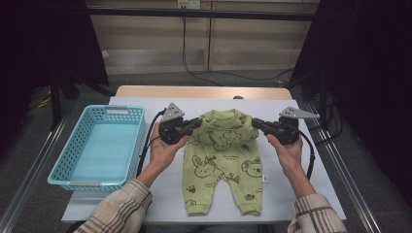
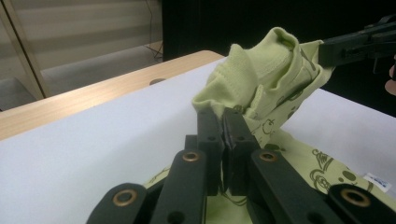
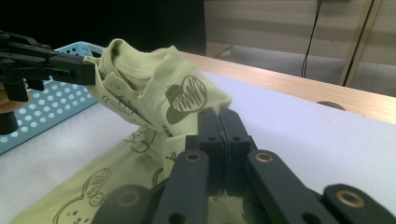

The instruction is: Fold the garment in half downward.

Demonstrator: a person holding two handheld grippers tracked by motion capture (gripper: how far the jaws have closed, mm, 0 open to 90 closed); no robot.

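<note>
Both grippers clamped shut on romper [image 1: 222, 155]: left gripper [image 1: 194, 124] & right gripper [image 1: 257, 124] at shoulders, top lifted, legs flat near table's [image 1: 311, 194] front edge. Basket [image 1: 99, 145] sits left; free space is seen behind w/ bare white top.

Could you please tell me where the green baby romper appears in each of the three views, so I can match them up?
High view: the green baby romper lies mid-table on the white sheet, legs toward the person.
Left gripper view: its lifted top fills the upper centre-right.
Right gripper view: its lifted top sits upper centre-left.
Shared landmark: the wooden table edge.
</note>
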